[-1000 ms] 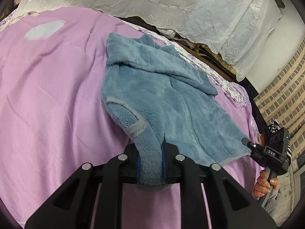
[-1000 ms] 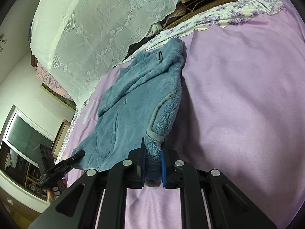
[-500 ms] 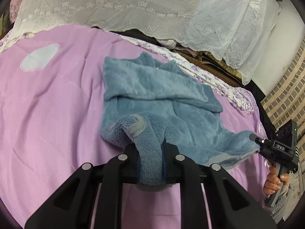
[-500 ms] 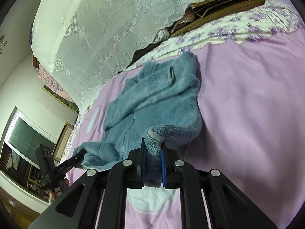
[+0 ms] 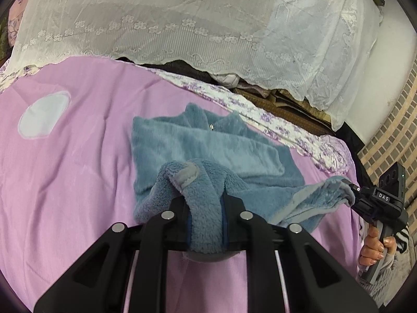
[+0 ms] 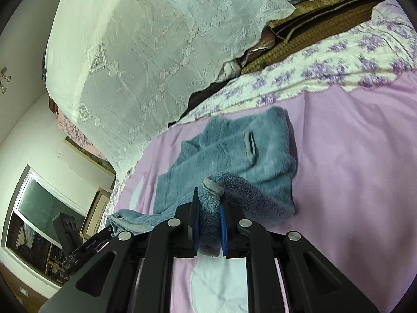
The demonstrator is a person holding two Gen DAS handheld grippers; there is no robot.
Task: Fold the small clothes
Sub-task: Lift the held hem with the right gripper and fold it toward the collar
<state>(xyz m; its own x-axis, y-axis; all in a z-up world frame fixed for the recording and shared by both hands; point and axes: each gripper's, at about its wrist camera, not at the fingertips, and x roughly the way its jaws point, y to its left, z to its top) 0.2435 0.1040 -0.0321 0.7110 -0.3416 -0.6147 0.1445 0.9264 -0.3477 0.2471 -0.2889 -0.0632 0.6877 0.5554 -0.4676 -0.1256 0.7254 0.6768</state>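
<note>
A small blue fleece garment (image 5: 208, 146) lies on the purple bedsheet (image 5: 78, 156), collar toward the far side. My left gripper (image 5: 206, 208) is shut on one corner of its hem, lifted and folded toward the collar. My right gripper (image 6: 209, 208) is shut on the other hem corner and shows in the left wrist view (image 5: 351, 190) at the right. The garment also shows in the right wrist view (image 6: 234, 151), its lower part doubled over the upper part. The left gripper shows at the lower left in the right wrist view (image 6: 109, 232).
A white lace cover (image 5: 208, 26) drapes over piled bedding at the far side. A floral sheet edge (image 5: 286, 127) runs behind the garment. A white patch (image 5: 43, 117) is printed on the bedsheet at left. A brick wall (image 5: 391, 130) stands at right.
Both grippers have carried the hem forward toward the collar. The garment went from stretched out long to folded over on itself.
</note>
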